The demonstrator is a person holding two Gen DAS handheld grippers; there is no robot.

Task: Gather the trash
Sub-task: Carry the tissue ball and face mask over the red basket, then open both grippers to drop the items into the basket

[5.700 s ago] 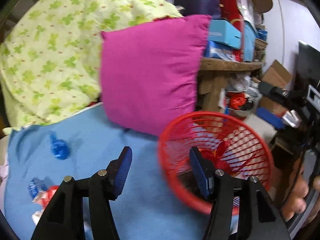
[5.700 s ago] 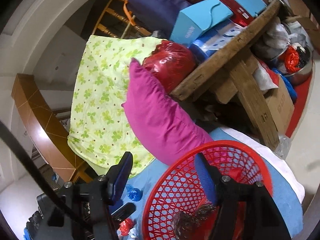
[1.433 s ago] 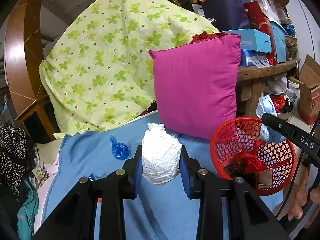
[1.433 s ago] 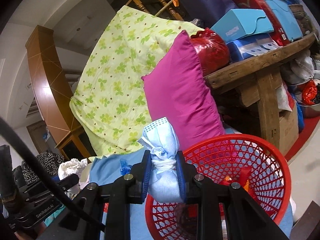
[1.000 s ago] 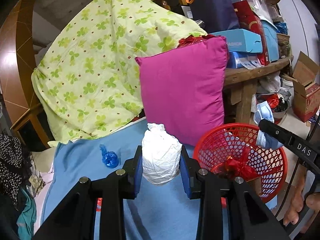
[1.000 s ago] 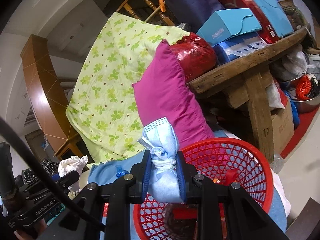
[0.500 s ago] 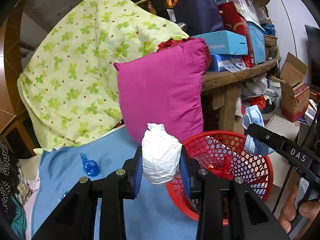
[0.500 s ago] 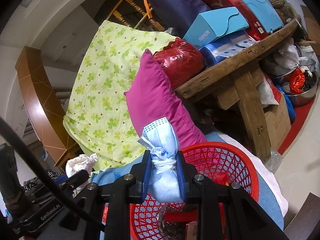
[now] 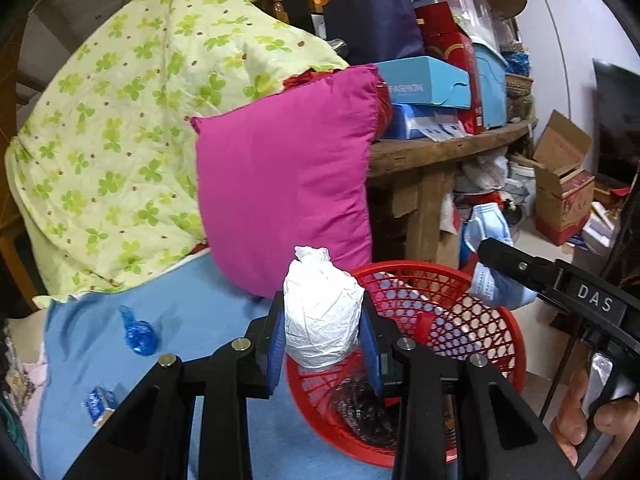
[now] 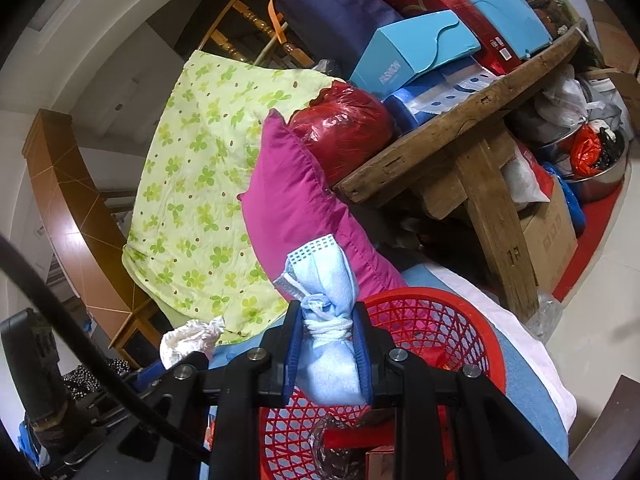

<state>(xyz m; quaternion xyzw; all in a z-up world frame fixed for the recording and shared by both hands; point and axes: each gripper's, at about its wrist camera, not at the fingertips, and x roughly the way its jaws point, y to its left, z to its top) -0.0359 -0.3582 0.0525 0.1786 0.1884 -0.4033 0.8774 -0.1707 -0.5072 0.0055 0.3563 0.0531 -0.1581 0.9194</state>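
Observation:
My left gripper (image 9: 322,344) is shut on a white crumpled paper ball (image 9: 320,312) and holds it above the left rim of the red mesh basket (image 9: 492,320). My right gripper (image 10: 326,354) is shut on a rolled light-blue face mask (image 10: 326,280) tied with its cord, above the basket (image 10: 432,312). The mask also shows in the left wrist view (image 9: 486,232), over the basket's right side. The basket holds red and dark wrappers. A blue wrapper (image 9: 138,330) and a small blue packet (image 9: 98,400) lie on the blue sheet (image 9: 200,304).
A magenta pillow (image 9: 288,196) leans behind the basket, with a green clover quilt (image 9: 120,120) to its left. A wooden table (image 9: 440,152) stacked with boxes stands at the right, with cardboard boxes (image 9: 560,192) on the floor beyond.
Both grippers, open and empty 5.7 s ago, now hold trash. In the last second both have moved toward and over the red basket, the left one swinging right.

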